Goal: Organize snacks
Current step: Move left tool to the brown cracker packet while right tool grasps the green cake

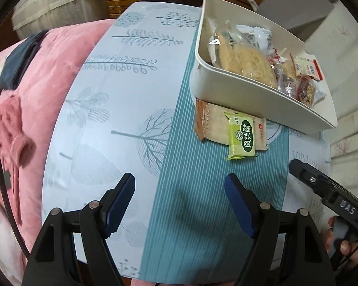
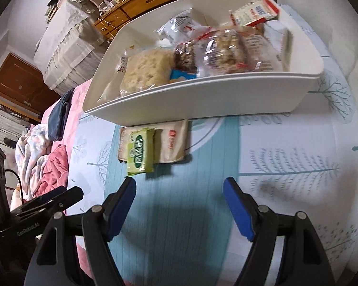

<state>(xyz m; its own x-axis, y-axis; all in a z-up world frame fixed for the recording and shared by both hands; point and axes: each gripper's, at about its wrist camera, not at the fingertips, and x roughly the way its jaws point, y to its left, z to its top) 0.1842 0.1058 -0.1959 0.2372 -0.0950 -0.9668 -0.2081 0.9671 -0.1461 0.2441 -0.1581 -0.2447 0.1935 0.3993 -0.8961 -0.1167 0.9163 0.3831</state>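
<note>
Hovered above the pale blue tablecloth printed with grey-teal trees and leaves [image 1: 121,90], over its ribbed teal stripe [image 1: 193,190]: left gripper with black arms and blue ribbed pads [image 1: 179,205], jaws spread wide, nothing between them. Likewise spread and empty over the same stripe: right gripper of the same make [image 2: 179,209], also seen from the left wrist view at the right edge, gripped by a person's fingers [image 1: 346,245].

Stood at the far side of the cloth: a white rounded plastic bin [image 1: 238,90], filled with clear-wrapped pale noodle-like snack cakes [image 1: 248,64], red-and-brown nut bars [image 1: 305,90] and a small white packet with a red edge [image 1: 307,66].

Lay outside the bin, right against its near wall: a beige flat snack packet with a brown end [image 1: 210,124], overlapped by a light green rectangular snack packet with a dark green label [image 1: 242,138]. Both well ahead of the left gripper, close in front of the right one.

Bunched beside the table: a pink quilted blanket [image 1: 52,76]
</note>
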